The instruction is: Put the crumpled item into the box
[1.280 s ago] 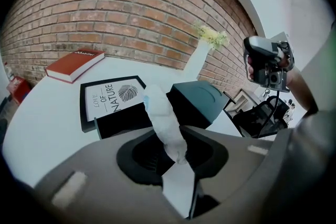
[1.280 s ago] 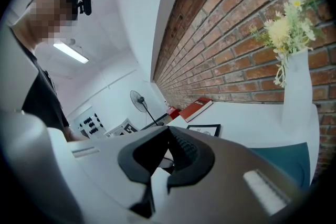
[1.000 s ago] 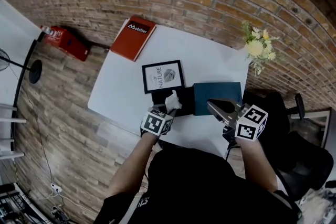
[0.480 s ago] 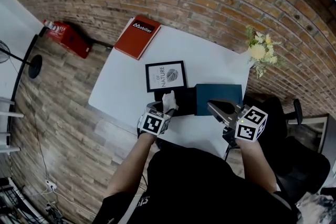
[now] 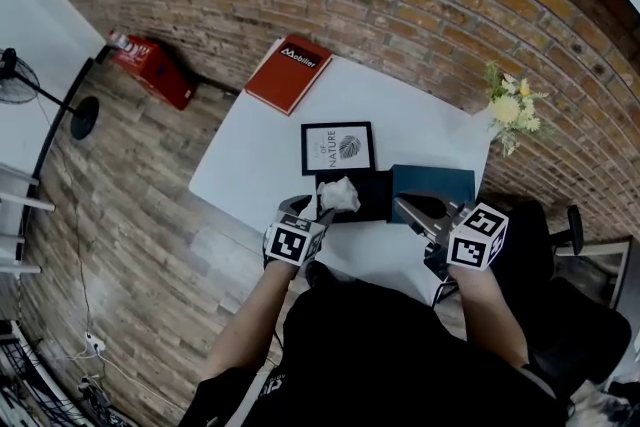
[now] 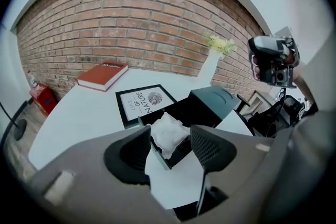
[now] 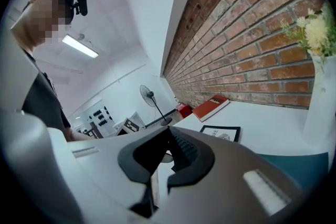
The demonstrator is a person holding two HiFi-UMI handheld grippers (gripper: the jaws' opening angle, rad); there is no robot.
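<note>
The crumpled white paper [image 5: 338, 194] lies in the near left corner of the open black box [image 5: 371, 199] on the white table [image 5: 250, 165]. My left gripper [image 5: 314, 209] is just behind it, at the box's near edge. In the left gripper view its jaws are opening wide on either side of the paper [image 6: 167, 132] and the pads do not press on it. The box's teal lid [image 5: 436, 185] lies to the right of the box. My right gripper [image 5: 402, 204] hovers over the table's near edge by the lid, jaws shut and holding nothing.
A framed print [image 5: 338, 147] lies just beyond the box. A red book [image 5: 290, 75] sits at the table's far left corner and a vase of flowers [image 5: 510, 110] at its far right. On the floor are a red case [image 5: 150, 70], a fan stand [image 5: 80, 115] and a chair [image 5: 570, 235].
The paper was pinched in my left gripper above the box's edge; now it rests inside the box and the left jaws have spread apart. The right gripper has stayed put.
</note>
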